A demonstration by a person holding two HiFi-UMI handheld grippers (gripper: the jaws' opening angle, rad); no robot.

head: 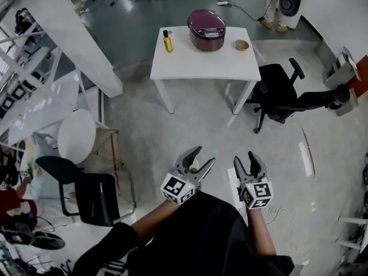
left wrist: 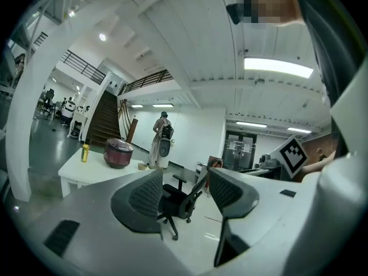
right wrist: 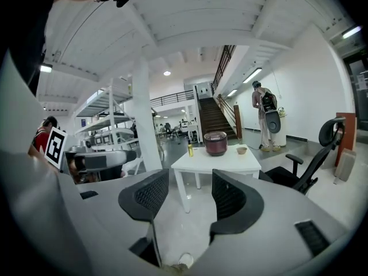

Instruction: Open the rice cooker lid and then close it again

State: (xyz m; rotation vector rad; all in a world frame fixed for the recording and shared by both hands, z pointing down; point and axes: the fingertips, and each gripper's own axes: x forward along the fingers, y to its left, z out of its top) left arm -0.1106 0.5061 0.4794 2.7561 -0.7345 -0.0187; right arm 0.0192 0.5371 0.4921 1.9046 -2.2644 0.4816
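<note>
Left tool [head: 205, 156] and right tool [head: 245, 158] gape toward round maroon rice cooker [head: 206, 30].

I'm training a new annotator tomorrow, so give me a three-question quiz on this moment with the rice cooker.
1. True or false: the rice cooker has its lid raised.
2. In the head view, what stands on the white table to the left of the rice cooker? A) a yellow bottle B) a kettle C) a mug
3. Fill in: the left gripper and the right gripper are both ___, with nothing between their jaws.
Key: 1 false; 2 A; 3 open.
</note>
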